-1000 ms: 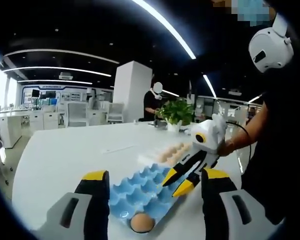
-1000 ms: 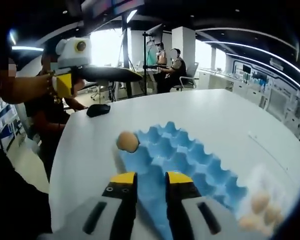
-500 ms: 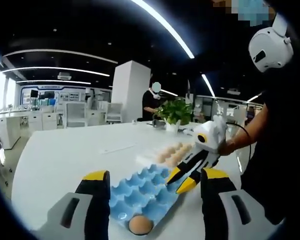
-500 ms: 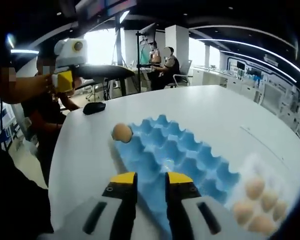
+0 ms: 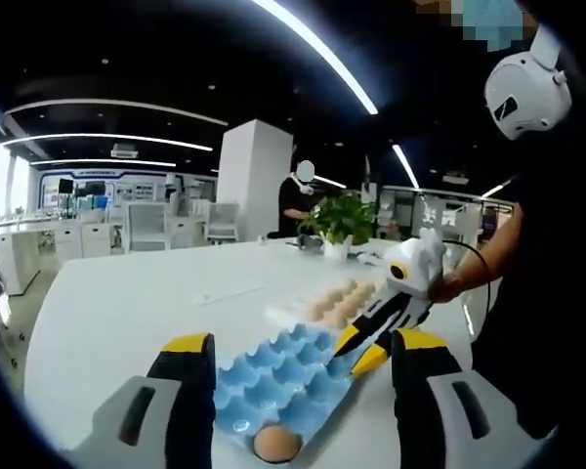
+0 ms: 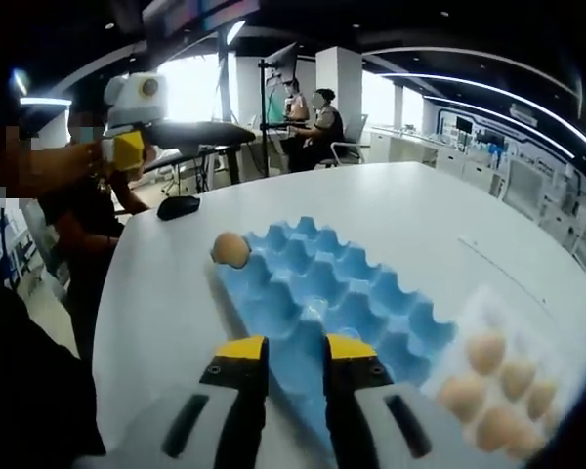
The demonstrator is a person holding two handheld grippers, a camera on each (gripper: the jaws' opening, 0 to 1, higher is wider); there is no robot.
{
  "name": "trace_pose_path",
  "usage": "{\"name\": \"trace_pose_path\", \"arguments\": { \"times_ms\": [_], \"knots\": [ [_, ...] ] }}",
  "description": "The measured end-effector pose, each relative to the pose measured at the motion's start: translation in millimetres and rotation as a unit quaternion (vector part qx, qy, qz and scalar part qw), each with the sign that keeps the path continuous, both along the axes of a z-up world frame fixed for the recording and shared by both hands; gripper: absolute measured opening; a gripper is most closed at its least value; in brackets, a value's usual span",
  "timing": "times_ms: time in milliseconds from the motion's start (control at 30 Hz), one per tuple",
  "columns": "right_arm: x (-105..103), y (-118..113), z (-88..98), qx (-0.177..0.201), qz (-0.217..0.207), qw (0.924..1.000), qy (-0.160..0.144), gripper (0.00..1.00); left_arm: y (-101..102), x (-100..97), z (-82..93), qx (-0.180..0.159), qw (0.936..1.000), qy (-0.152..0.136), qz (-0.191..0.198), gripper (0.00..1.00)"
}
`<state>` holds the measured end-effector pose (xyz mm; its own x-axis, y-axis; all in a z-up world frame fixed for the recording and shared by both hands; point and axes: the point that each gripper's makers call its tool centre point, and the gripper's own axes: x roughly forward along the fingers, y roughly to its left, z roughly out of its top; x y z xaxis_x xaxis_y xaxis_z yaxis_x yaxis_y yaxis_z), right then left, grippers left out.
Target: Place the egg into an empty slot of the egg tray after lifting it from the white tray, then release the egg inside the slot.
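Since 1 s ago, right gripper (image 6: 283, 363) has pulled back from the blue egg tray (image 6: 322, 288) twd the white tray (image 6: 488, 322): in left gripper view its yellow tips sat over the tray's cups, now they hang at the tray's far-right edge, next to the eggs in the white tray (image 5: 334, 303). More of those eggs (image 6: 488, 386) show in right gripper view than before. Egg in corner slot (image 5: 275, 445) hasn't moved.

Left gripper (image 5: 298, 376): jaws wide apart, nothing btwn them, touching nothing; it hovers above the near end of the blue egg tray (image 5: 278, 381), w/ the slotted egg just ahead btwn the jaws.

Right gripper: jaws narrow, small gap only, nothing held, above the near edge of the egg tray. Seen from the left gripper view, right gripper (image 5: 363, 354) has its tips close together, off the surface.

Slotted egg (image 6: 230, 250) sits in the tray's far-left corner cup in right gripper view; other cups look bare. Brown eggs lie in rows in the white tray, just beside the blue one, both on the white surface (image 6: 166, 303).

Further off: a black mouse-like item (image 6: 179, 206) on the surface, a potted plant (image 5: 344, 220) at the far edge, ppl standing and seated in an office bkgd. No readable writing or labels.
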<state>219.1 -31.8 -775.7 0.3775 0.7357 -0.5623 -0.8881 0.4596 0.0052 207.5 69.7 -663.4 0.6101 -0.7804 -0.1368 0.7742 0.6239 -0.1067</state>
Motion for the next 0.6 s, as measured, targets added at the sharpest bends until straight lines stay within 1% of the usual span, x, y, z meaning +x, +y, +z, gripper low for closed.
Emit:
{"name": "trace_pose_path", "arguments": {
  "times_ms": [367, 600],
  "knots": [
    [2, -11, -1.9, -0.005, -0.012, 0.9999, -0.001, 0.22, -2, 0.5, -1.1, 0.001, 1.0000, 0.001, -0.003, 0.74],
    [3, -25, -1.3, -0.008, -0.024, 0.9997, -0.003, 0.22, -3, -0.3, -0.7, 0.001, 1.0000, 0.000, -0.005, 0.74]
  ]
}}
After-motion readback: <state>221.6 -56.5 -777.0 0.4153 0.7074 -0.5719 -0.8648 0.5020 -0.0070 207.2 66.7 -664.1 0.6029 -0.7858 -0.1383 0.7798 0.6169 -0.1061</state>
